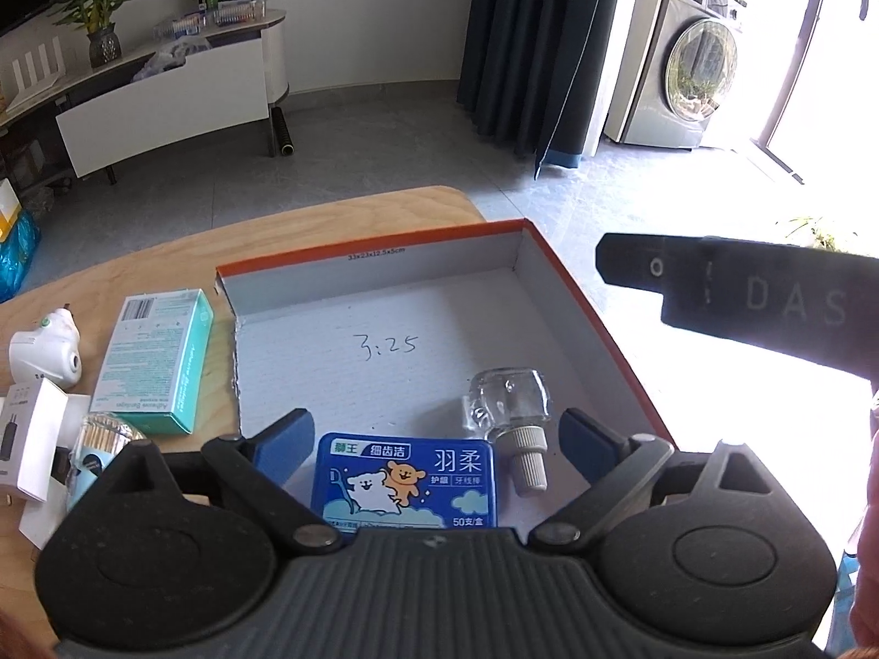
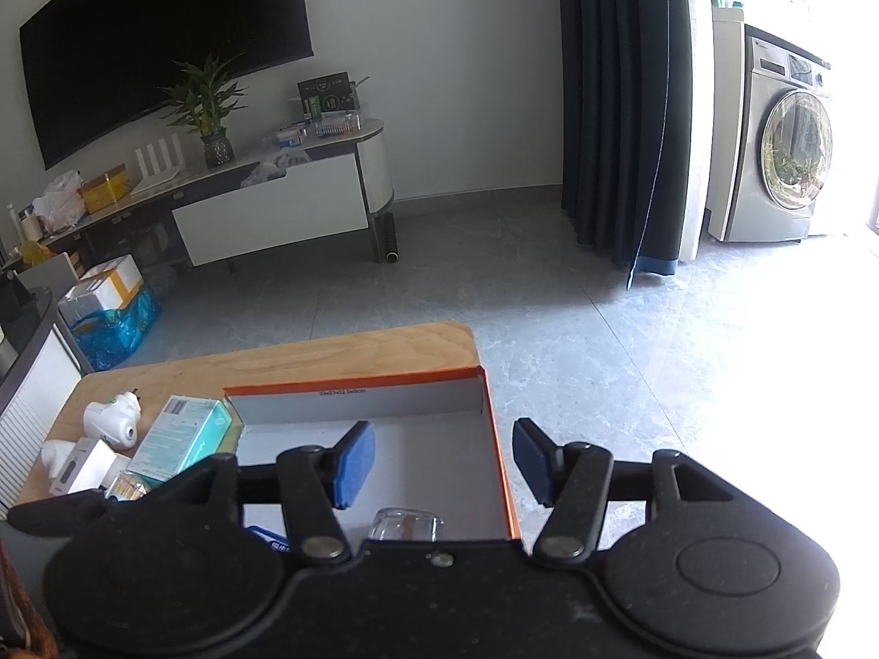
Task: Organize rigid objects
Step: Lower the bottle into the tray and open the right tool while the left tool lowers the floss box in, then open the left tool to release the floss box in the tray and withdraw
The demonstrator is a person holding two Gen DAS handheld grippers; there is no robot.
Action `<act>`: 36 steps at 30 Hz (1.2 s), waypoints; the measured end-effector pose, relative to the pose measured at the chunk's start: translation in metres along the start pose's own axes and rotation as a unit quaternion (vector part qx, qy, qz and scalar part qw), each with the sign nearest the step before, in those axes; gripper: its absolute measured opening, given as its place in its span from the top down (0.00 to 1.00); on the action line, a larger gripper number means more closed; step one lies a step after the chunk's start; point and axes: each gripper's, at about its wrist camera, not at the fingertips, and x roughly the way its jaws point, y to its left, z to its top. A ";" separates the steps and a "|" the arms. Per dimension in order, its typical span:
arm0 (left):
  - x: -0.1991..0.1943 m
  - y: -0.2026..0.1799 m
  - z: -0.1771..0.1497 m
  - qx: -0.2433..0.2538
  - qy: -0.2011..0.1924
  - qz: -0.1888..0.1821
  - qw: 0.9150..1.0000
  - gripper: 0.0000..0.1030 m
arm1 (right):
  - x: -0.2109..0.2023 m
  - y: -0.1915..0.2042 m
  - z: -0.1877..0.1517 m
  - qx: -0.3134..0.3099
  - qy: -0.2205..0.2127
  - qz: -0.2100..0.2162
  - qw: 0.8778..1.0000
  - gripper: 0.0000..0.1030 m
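blue floss tin (image 1: 405,482) lies between the open left claw (image 1: 431,442) pads, untouched.

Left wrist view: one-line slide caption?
Open left gripper over blue tin and glass bottle in the box.

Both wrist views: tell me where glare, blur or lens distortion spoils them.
Left wrist view: daylight blows out the right edge past the washer; the other gripper's finger is blurred; the table edge bows. Right wrist view: the floor at right washes to white, the TV curves, and the box stays sharp.
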 end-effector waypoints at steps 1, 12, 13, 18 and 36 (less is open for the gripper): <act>-0.002 0.001 -0.001 -0.001 0.000 0.004 1.000 0.05 | -0.002 0.001 -0.001 0.000 -0.001 0.000 1.000 0.31; -0.026 0.029 -0.012 -0.027 -0.013 0.033 0.999 0.05 | -0.014 0.005 -0.021 0.022 0.001 -0.008 1.000 0.24; -0.028 0.032 -0.013 -0.031 -0.014 0.035 0.999 0.05 | -0.015 0.006 -0.024 0.021 0.004 -0.011 1.000 0.24; -0.035 0.045 -0.017 -0.045 -0.016 0.043 0.998 0.05 | -0.013 0.013 -0.033 0.018 0.014 -0.008 1.000 0.24; -0.061 0.078 -0.028 -0.065 -0.038 0.060 0.995 0.05 | -0.011 0.051 -0.045 0.001 0.028 0.019 0.999 0.24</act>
